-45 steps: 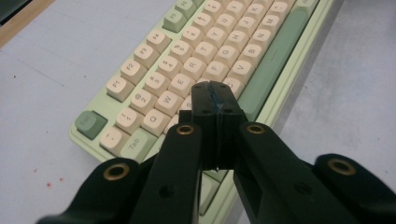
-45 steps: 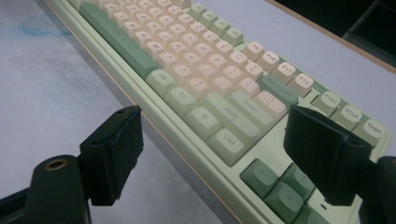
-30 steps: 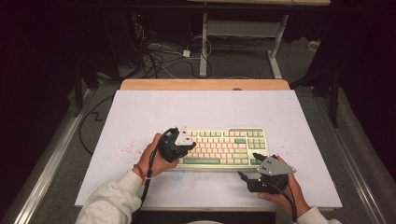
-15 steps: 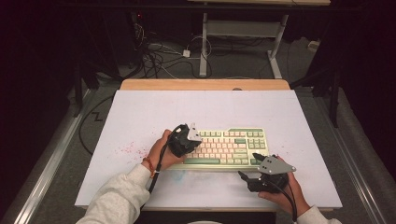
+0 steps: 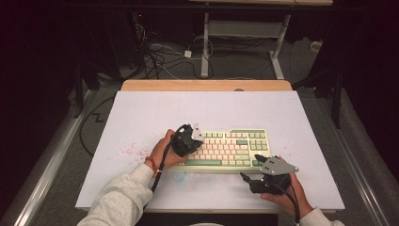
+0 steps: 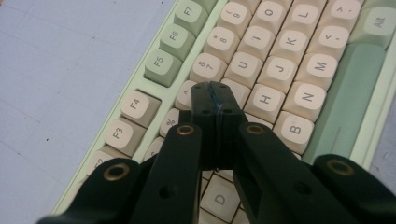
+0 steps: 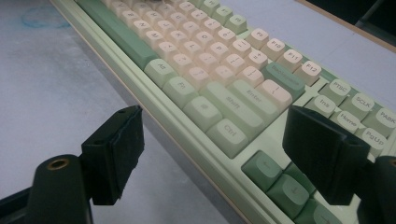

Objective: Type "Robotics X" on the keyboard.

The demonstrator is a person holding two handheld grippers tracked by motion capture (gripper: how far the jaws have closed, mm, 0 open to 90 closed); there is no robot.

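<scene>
A pale green keyboard [image 5: 230, 148] with cream and green keys lies on the white table top [image 5: 141, 117], right of centre near the front. My left gripper [image 5: 197, 141] is over the keyboard's left half. In the left gripper view it [image 6: 215, 93] is shut with nothing in it, its tip down on the letter keys [image 6: 275, 70] just left of Y and H. My right gripper [image 5: 251, 167] sits at the keyboard's front right corner. It [image 7: 217, 149] is open, and its pads [image 7: 114, 154] straddle the Ctrl key [image 7: 229, 135] and the arrow keys [image 7: 266, 170].
Red specks [image 5: 129, 150] mark the table top left of the keyboard, and a faint blue smudge [image 7: 42, 16] lies in front of it. A wooden strip [image 5: 207, 85] edges the far side. Cables [image 5: 160, 61] and a desk frame [image 5: 204, 42] stand on the floor beyond.
My left gripper has moved right, from the keyboard's left end onto its keys. The right gripper has stayed where it was.
</scene>
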